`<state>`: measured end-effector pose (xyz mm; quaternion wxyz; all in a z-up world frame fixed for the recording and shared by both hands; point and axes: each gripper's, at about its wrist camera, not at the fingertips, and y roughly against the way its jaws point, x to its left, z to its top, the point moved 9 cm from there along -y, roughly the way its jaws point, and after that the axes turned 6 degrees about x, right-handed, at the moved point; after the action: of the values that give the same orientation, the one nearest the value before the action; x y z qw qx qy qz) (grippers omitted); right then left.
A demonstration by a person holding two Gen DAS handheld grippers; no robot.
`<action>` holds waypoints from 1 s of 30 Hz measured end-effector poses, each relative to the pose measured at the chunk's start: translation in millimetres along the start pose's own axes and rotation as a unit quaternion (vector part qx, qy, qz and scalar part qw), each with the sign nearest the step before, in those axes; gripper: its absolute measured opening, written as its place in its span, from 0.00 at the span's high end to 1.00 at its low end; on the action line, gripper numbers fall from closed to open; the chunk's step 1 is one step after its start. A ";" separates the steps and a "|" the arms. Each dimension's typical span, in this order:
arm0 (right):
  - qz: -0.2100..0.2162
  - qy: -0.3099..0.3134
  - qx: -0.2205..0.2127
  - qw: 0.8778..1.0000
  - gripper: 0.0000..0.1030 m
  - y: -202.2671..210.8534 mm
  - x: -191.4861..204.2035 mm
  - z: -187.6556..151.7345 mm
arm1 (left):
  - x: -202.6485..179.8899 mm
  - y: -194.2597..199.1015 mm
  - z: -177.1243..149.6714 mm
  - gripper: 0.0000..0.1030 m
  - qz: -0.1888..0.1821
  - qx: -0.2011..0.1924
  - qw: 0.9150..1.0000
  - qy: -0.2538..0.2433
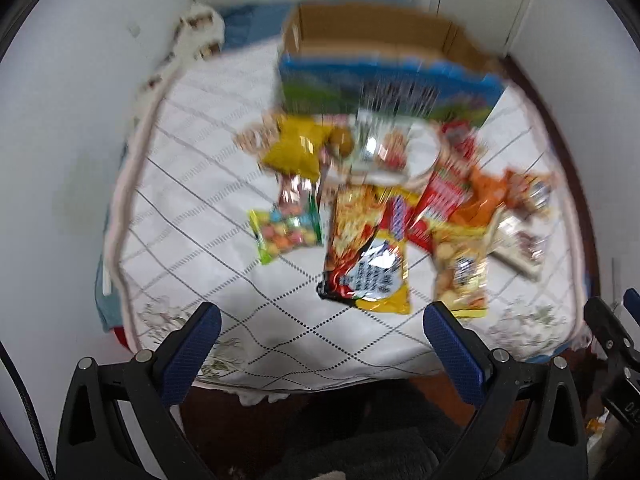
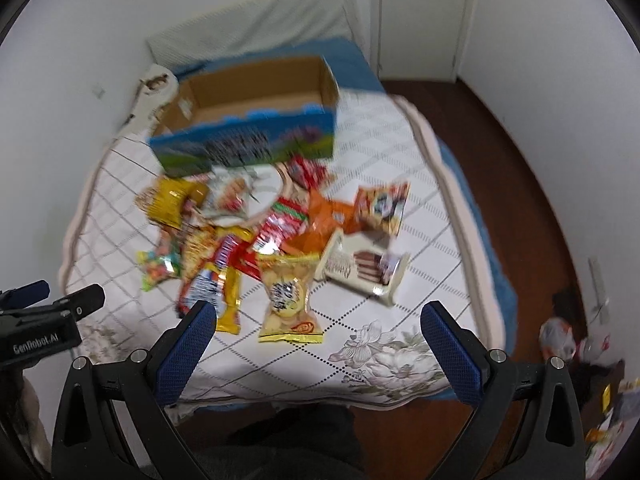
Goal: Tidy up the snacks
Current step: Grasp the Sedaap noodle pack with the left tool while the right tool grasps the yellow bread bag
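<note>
A pile of snack packets lies on a white quilted cloth (image 1: 192, 216) (image 2: 400, 160). In front of the pile lie a yellow-red noodle bag (image 1: 366, 248) (image 2: 212, 276), a clear biscuit bag (image 1: 460, 264) (image 2: 286, 296), a candy bag (image 1: 286, 230) (image 2: 160, 268) and a cream wafer box (image 2: 360, 268) (image 1: 518, 242). An open cardboard box (image 1: 384, 68) (image 2: 248, 120) with a blue printed front stands behind the pile. My left gripper (image 1: 322, 330) is open and empty, above the near edge. My right gripper (image 2: 316, 328) is open and empty, just short of the biscuit bag.
White walls close in on the left and behind. A folded grey pad (image 2: 256, 24) leans behind the box. Brown floor (image 2: 532, 208) runs along the right, with bags and clutter (image 2: 576, 344) at its near right. The left gripper's body (image 2: 44, 320) shows at the right view's left edge.
</note>
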<state>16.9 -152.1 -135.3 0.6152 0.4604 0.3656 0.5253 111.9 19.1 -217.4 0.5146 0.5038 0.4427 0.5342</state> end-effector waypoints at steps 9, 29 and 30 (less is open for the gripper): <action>0.040 -0.038 0.103 0.993 0.01 -145.1 0.1 -7.7 | -41.7 -114.7 51.7 0.00 -0.012 0.091 0.993 -0.078; 0.025 -0.007 0.208 0.978 0.35 -238.3 57.2 -19.3 | -13.7 -170.1 18.9 0.15 -0.023 0.139 0.990 -0.014; 0.024 -0.004 0.210 0.977 0.35 -239.7 60.1 -19.9 | -13.4 -172.6 17.7 0.14 -0.028 0.142 0.989 -0.015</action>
<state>83.4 -95.2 -367.3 0.4937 0.5897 0.4543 0.4496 146.9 18.5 -387.9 0.4586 0.5673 0.5204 0.4439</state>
